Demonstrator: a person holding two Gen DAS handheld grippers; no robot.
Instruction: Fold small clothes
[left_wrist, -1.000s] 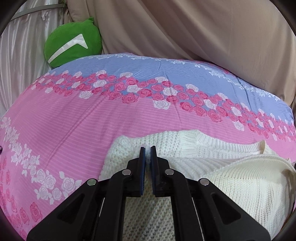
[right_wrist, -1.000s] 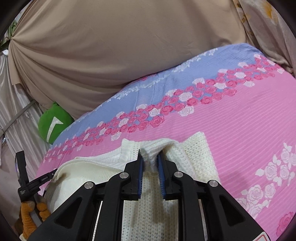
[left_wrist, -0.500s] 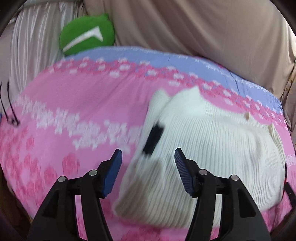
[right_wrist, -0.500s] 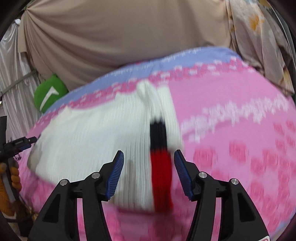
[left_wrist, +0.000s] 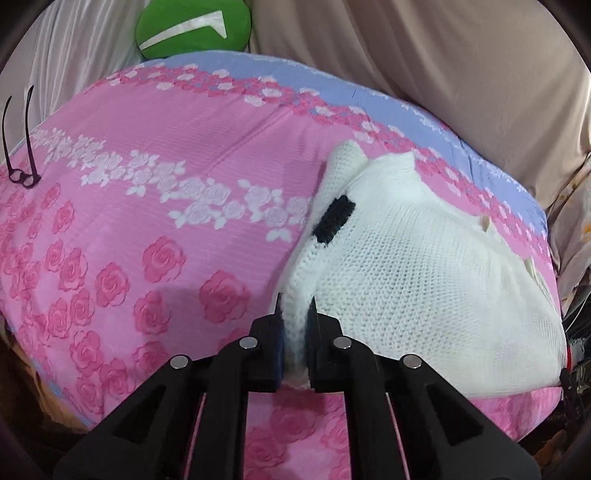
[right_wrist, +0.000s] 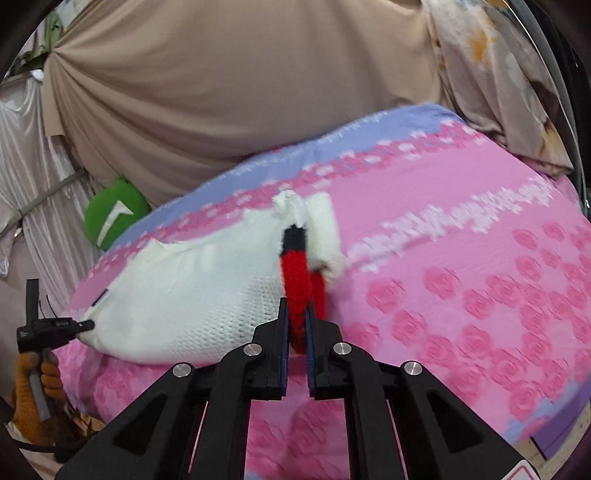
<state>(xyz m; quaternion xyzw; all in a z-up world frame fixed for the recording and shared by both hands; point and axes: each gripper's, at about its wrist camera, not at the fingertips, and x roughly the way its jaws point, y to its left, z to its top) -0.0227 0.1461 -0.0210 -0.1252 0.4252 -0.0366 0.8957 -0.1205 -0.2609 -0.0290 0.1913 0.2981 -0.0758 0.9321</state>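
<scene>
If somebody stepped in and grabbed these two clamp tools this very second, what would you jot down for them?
Left gripper: shut on the near left edge of the white knit sweater.
Right gripper: its jaws are closing on the sweater's red trim at the near right edge.
Where things are: the sweater lies partly folded on the pink floral bedspread, bunched toward the far end, a black patch showing on its left side. A green cushion sits beyond the bed.
Done: seemingly one fold, both near corners gripped.
Left: probably lift both corners together, carry them over to finish the fold, then smooth it flat.
</scene>
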